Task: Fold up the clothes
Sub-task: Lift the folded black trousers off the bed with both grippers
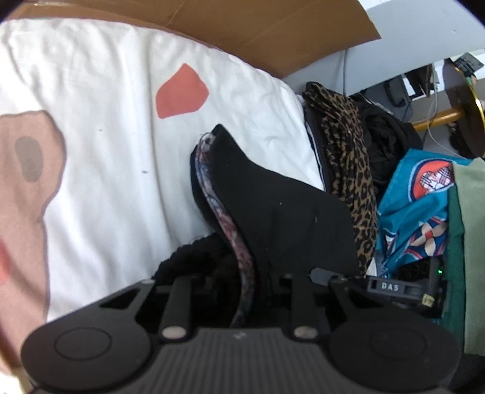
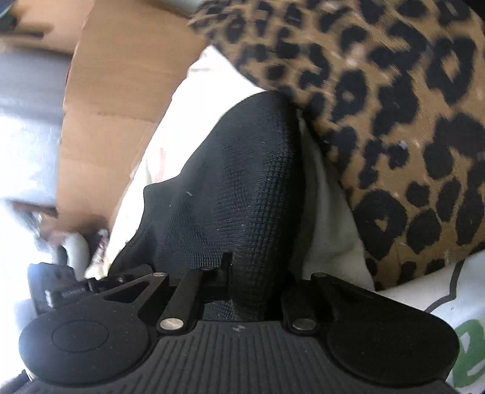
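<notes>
A black garment [image 1: 272, 206] with a floral patterned lining [image 1: 239, 254] rises from my left gripper [image 1: 242, 291], which is shut on it, above a white sheet [image 1: 121, 121] with pink and red patches. My right gripper [image 2: 233, 272] is shut on the same kind of black knit cloth [image 2: 236, 181], which fills the middle of the right wrist view. The fingertips of both grippers are hidden in the cloth. The other gripper's black body, marked DAS [image 1: 391, 286], shows at the lower right of the left wrist view.
A leopard-print garment [image 1: 348, 169] [image 2: 394, 121] lies just right of the black one. Beside it lie a dark garment [image 1: 385, 136], a teal patterned cloth [image 1: 415, 206] and green cloth [image 1: 469, 242]. Brown cardboard [image 1: 242, 24] [image 2: 115, 91] stands behind the sheet.
</notes>
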`<action>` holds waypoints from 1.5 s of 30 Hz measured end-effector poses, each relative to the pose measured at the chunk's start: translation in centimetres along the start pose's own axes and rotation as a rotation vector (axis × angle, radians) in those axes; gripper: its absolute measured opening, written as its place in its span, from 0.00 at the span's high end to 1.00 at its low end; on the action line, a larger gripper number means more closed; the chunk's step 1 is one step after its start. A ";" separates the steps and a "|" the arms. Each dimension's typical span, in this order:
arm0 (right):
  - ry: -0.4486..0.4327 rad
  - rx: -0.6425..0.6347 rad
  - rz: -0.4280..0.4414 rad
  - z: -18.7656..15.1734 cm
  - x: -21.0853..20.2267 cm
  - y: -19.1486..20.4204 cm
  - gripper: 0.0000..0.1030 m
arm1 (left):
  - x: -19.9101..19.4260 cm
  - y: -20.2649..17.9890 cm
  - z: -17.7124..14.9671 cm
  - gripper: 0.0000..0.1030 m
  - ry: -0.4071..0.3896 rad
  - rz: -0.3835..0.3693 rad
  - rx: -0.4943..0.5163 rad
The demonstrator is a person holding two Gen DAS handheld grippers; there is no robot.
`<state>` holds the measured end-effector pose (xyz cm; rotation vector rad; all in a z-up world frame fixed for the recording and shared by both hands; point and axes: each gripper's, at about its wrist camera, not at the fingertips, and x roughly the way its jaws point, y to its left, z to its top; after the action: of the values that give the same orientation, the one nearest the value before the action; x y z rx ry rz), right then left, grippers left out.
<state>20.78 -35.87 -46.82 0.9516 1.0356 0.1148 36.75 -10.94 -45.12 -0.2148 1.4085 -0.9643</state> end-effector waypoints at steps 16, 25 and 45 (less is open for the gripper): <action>0.037 -0.273 -0.098 -0.1 -3.3 7.8 0.93 | -5.9 -6.0 -4.2 0.75 -0.118 0.208 -0.040; 0.066 -0.398 -0.117 -1.1 -6.1 11.5 0.93 | -9.3 -9.6 -6.6 0.75 -0.139 0.296 -0.100; -0.040 -0.608 -0.009 0.3 -18.0 23.3 0.93 | -21.1 -21.7 -7.4 0.75 -0.369 0.341 -0.073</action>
<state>19.07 -30.77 -17.86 0.3941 0.8902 0.3780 23.42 -7.29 -17.18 -0.1882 1.0949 -0.5583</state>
